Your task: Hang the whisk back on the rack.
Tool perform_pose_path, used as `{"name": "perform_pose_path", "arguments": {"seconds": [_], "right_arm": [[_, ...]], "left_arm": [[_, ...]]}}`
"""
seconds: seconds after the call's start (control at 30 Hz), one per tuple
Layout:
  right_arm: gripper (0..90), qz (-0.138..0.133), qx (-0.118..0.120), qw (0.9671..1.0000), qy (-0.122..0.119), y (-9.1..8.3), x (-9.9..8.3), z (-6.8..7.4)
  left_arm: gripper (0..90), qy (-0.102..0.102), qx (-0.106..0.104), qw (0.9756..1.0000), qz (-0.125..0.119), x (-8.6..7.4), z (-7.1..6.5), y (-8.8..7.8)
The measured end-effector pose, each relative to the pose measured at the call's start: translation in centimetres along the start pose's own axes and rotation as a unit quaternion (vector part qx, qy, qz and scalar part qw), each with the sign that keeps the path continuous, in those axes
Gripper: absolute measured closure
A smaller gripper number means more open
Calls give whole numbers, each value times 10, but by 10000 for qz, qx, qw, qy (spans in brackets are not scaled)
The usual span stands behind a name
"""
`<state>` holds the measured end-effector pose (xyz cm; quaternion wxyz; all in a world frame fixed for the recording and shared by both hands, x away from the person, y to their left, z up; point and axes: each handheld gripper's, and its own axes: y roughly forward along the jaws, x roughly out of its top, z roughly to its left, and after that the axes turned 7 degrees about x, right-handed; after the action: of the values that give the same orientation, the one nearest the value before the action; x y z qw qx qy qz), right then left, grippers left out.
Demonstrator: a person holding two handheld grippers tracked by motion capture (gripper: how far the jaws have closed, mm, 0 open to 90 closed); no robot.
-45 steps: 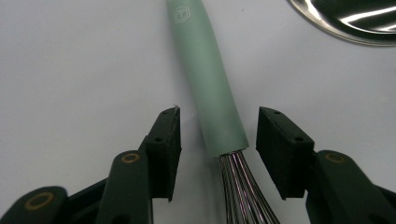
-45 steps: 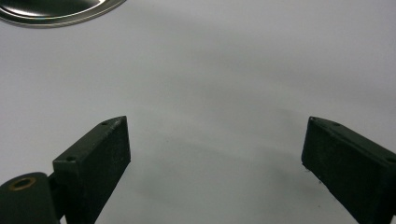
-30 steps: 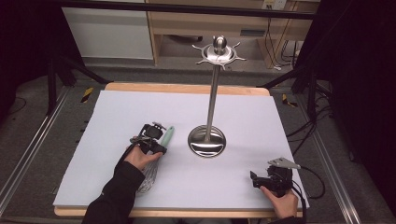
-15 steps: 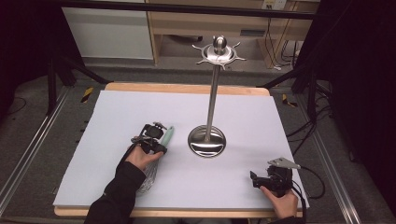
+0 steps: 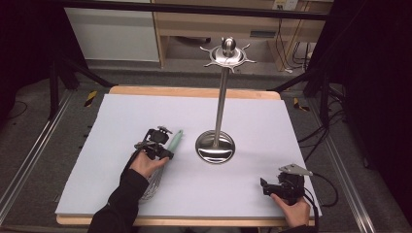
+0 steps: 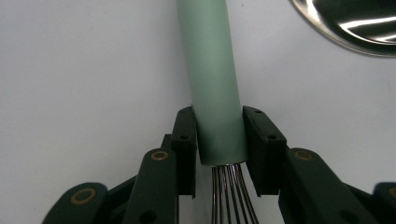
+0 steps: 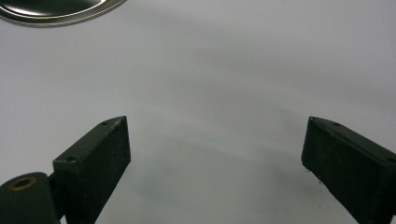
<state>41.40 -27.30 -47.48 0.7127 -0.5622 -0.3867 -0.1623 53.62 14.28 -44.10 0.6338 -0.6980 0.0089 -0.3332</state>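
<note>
Two tongs sit low over the white desk (image 5: 121,121), one in each of the person's hands. The left tongs (image 6: 218,135) have just been closing and now clamp the pale green handle of a whisk (image 6: 212,79), both pads pressed against its sides right where the handle ends and the wires begin. In the high view the whisk (image 5: 175,140) lies flat on the desk, its handle pointing up and to the right toward the round steel base of a tall metal stand (image 5: 215,147), its wire cage back under the left hand (image 5: 148,165). Handle tip and base are near each other but apart. The stand is upright near the middle of the desk, topped by a spiked disc with a ball. The right tongs (image 5: 272,187) rest by the near right corner, well apart from the whisk, with jaws spread wide and nothing between them; bare desk shows between the pads in the right gripper view.
</note>
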Motion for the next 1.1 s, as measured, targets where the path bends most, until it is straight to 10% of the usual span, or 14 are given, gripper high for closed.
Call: {"name": "perform_pose_path", "arguments": {"seconds": [0.5,1.1], "right_arm": [[84,-2,2,10000,-4,0,0,0],[84,22,13,10000,25,0,-1,0]], "left_arm": [[690,162,-240,9963,-809,-16,-5,-42],[692,-104,-438,9856,-1629,-45,12,-74]]}}
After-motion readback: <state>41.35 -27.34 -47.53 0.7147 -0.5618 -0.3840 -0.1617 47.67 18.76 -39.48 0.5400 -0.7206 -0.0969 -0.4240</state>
